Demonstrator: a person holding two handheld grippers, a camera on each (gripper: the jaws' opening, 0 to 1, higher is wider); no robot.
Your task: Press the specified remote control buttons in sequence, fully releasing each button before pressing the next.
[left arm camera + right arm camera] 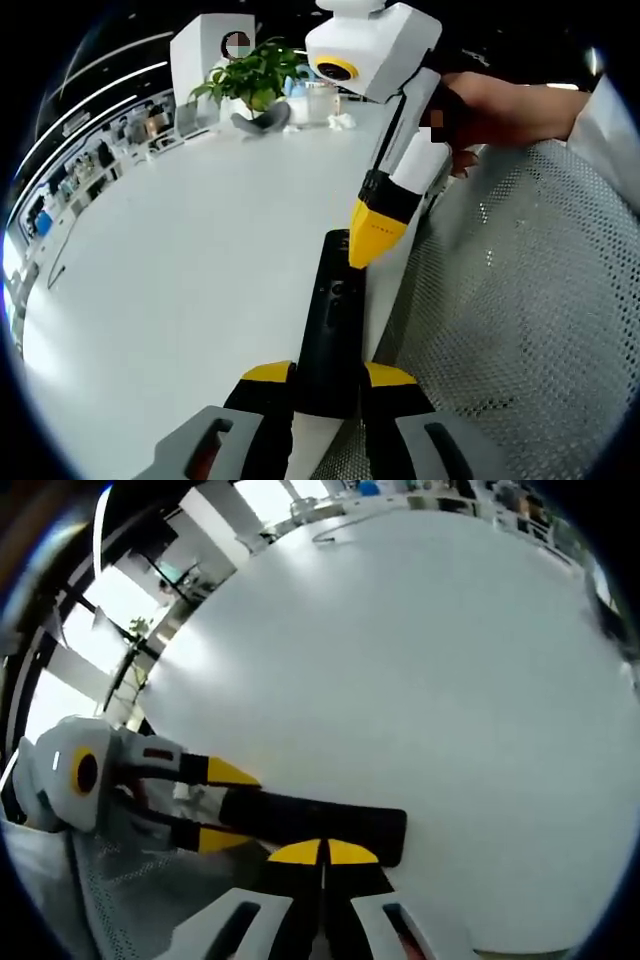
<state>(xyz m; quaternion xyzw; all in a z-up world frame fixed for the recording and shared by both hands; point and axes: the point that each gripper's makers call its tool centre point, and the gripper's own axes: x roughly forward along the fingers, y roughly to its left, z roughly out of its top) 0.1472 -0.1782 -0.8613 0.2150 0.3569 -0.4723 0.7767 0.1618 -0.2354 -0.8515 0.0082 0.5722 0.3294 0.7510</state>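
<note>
White tabletop runs wide and bare toward a plant and clutter at its far end, with a mesh chair close against the near edge; the black remote is held at that edge, its near end clamped between the jaws of the left gripper, its long axis running straight away from that gripper. In the left gripper view the right gripper is seen coming down from above with its yellow tips drawn together, the tips meeting the far part of the remote's face; whether a button is actually depressed cannot be told. In the right gripper view the remote lies crosswise just beyond the closed tips of the right gripper, with the left gripper holding it from the left. The pressing is judged to fall to the right gripper, the left serving only as a holder; further targets would be reached by travel along the remote's length, after a full lift clear of the face.
</note>
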